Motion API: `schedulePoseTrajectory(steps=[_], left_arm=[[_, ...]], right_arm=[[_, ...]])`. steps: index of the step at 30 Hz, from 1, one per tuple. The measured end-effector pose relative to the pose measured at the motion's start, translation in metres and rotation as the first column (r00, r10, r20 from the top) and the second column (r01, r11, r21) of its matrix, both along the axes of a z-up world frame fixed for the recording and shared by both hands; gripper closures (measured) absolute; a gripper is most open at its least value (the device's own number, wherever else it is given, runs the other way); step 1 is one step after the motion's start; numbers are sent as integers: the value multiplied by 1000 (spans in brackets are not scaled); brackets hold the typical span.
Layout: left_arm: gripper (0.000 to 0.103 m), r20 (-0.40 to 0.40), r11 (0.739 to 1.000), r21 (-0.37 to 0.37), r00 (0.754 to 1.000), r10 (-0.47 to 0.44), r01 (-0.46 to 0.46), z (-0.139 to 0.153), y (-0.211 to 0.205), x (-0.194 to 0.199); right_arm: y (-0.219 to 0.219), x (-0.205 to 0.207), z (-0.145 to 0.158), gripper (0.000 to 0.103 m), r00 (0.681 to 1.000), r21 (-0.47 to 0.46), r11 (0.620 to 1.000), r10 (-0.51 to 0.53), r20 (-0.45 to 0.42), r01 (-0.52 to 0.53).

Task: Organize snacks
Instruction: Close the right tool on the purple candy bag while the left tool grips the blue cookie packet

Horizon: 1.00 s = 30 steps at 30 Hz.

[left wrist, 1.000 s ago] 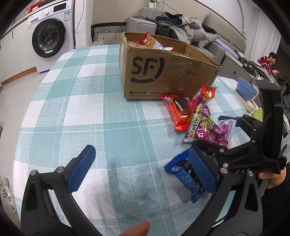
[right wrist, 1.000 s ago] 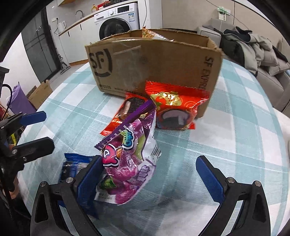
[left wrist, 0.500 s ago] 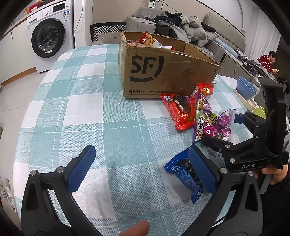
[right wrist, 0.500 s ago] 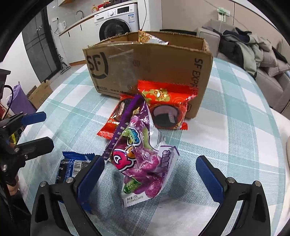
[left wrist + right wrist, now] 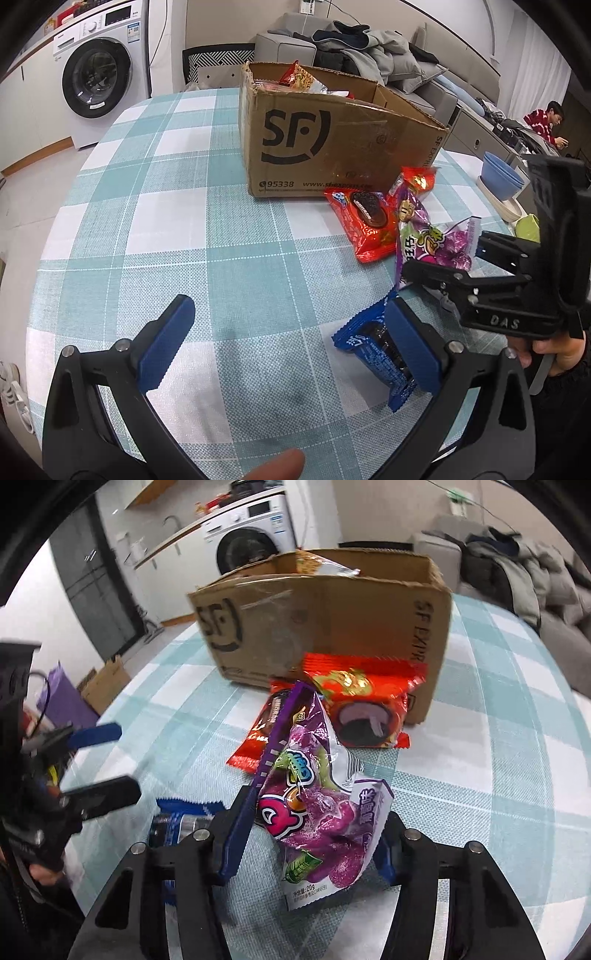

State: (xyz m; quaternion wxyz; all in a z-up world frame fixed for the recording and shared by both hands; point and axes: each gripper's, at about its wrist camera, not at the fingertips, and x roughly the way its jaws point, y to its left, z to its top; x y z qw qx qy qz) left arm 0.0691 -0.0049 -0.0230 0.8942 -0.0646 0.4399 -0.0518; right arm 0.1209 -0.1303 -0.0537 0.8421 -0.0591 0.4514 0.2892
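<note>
**Right wrist view: purple bag pinched between closing fingers**

Right wrist view shows the right gripper (image 5: pixel 310 845) drawn in around the lower part of the purple candy bag (image 5: pixel 314 797), one blue finger (image 5: pixel 236 834) pressed along its left edge and the other against its right side. I judge this a grip just taken, the bag standing nearly upright with its long axis running away from the fingers toward the cardboard box (image 5: pixel 332 627). So the coming move likely turns on that line: the box lies straight ahead, beyond two red snack packets (image 5: pixel 365 705) resting by its near wall.

The bag is glossy, crinkled film, purple with a white bottom panel and cartoon lettering; soft, so it may fold or slip when lifted.

Left wrist view shows the left gripper (image 5: pixel 291 350) spread wide and holding nothing, low over the checked tablecloth (image 5: pixel 177 221) near the table's near edge. A blue biscuit packet (image 5: pixel 373 350) lies just beside its right finger, partly behind it. The right gripper is clearly nearer the purple bag; the left is nearer the blue packet. Snacks already poke above the box's rim.
</note>
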Motion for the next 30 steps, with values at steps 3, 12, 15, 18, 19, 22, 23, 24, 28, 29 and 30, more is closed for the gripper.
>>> schedulePoseTrajectory(steps=[3,12,15,18,19,22,23,24,28,29,30], left_arm=[[1,-1,1000,-3,1000,1,-1,-1,1,0],[1,-5,1000,-6,1000,-18,18,0,-4,-1],[1,-7,999,-22,999,-41,41,1,-8,-3],[1,-20,995,-53,996,-82,80,2,-16,-5],[1,-22,994,-60,996,-91,90,2,-20,-6],[1,-16,993,-43,994,-111,111,0,-38,-8],[1,-14,993,-35,993,-113,113,-1,-43,-9],[1,-18,993,-27,994,-111,111,-4,-49,-9],[1,-46,991,6,990,-130,131,-17,-70,-8],[1,-55,991,24,990,-133,134,-21,-74,-8],[1,-69,989,50,988,-137,140,-24,-78,-8]], right_arm=[[4,-7,6,52,999,-16,999,38,29,-37],[-7,-21,35,52,992,28,999,42,117,-45],[-17,-21,47,52,989,59,998,13,146,-21],[-27,-21,56,52,986,78,997,-20,165,7],[-30,-20,59,52,985,84,996,-32,171,18],[-37,-18,64,52,982,93,995,-54,179,38],[-39,-18,65,52,982,95,994,-62,181,45],[-41,-18,66,52,981,97,994,-68,183,51],[-46,-16,68,52,980,101,993,-81,181,64],[-47,-16,68,52,980,101,993,-83,182,65],[-48,-16,68,52,980,100,993,-84,181,66]])
